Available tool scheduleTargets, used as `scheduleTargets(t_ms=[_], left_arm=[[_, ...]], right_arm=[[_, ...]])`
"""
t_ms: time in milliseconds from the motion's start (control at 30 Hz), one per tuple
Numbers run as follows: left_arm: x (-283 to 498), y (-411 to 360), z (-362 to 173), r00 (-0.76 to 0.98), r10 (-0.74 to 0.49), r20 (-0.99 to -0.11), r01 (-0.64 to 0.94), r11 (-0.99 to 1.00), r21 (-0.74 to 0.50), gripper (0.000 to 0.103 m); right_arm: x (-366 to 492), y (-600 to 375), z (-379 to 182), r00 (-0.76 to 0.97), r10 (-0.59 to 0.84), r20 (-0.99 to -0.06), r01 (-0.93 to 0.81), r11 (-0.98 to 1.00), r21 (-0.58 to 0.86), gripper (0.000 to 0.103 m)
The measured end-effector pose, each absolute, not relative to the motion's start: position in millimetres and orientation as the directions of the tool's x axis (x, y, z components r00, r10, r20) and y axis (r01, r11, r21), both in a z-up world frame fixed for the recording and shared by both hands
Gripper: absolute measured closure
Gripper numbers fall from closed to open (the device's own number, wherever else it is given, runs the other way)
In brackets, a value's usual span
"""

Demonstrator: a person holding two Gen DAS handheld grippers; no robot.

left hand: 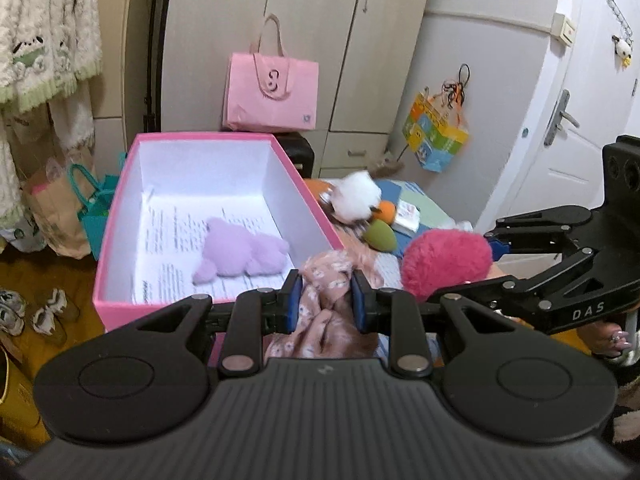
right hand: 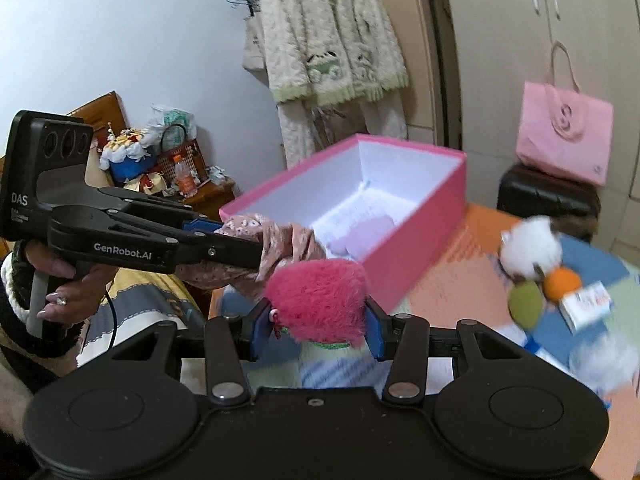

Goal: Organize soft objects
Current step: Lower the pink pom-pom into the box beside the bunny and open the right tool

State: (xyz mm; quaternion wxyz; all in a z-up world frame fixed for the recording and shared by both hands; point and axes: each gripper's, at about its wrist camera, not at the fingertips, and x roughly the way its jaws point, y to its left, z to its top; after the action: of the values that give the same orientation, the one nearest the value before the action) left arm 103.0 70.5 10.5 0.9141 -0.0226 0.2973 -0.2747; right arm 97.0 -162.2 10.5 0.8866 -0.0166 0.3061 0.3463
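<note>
Behind everything I see pale wardrobe doors (left hand: 320, 40), with a fluffy cream jacket (left hand: 48, 28) hanging at far left and a pink tote (left hand: 272, 92) on a dark stool. Left of centre sits the open pink box (left hand: 120, 216), paper-lined, with a lilac plush (left hand: 240, 252) lying inside near its front end. At the box's near right corner my left hand-held gripper (left hand: 325, 300) is clamped on a pink floral cloth (left hand: 332, 280), which bunches between the blue pads. Just right of that, my right hand-held gripper (right hand: 318, 326) is clamped on a hot-pink fluffy toy (right hand: 320, 296), held beside the box's long wall. Farther right, on the patchwork mat (right hand: 460, 284), lie a blurred white plush (right hand: 530, 248), an orange ball (right hand: 562, 284), a green ball (right hand: 524, 304) and a small packet (right hand: 588, 308).
</note>
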Motion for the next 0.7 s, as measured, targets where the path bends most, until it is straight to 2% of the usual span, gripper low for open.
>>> scheduleTargets(t_ms=[233, 400, 467, 500, 600, 700], left_arm=[[132, 87, 16, 0.702, -0.52, -0.487, 0.468, 0.852, -0.235, 0.08], [129, 121, -23, 0.704, -0.495, -0.509, 0.364, 0.867, -0.339, 0.081], [116, 141, -35, 0.714, -0.502, -0.489, 0.342, 0.858, -0.382, 0.081], [113, 146, -37, 0.714, -0.478, -0.511, 0.314, 0.872, -0.376, 0.081], [111, 150, -33, 0.741, -0.442, -0.505, 0.299, 0.891, -0.34, 0.081], [120, 140, -21, 0.743, -0.448, -0.498, 0.34, 0.893, -0.295, 0.081]], right_arm=[[126, -133, 26, 0.558, 0.651, -0.514, -0.689, 0.709, 0.15, 0.051], [163, -135, 22, 0.56, 0.637, -0.53, -0.65, 0.734, 0.195, 0.051], [168, -141, 19, 0.553, 0.633, -0.542, -0.636, 0.74, 0.217, 0.051], [168, -142, 18, 0.548, 0.634, -0.546, -0.644, 0.736, 0.209, 0.051], [170, -138, 18, 0.532, 0.629, -0.566, -0.66, 0.727, 0.188, 0.051], [178, -122, 17, 0.512, 0.63, -0.584, -0.686, 0.709, 0.164, 0.051]])
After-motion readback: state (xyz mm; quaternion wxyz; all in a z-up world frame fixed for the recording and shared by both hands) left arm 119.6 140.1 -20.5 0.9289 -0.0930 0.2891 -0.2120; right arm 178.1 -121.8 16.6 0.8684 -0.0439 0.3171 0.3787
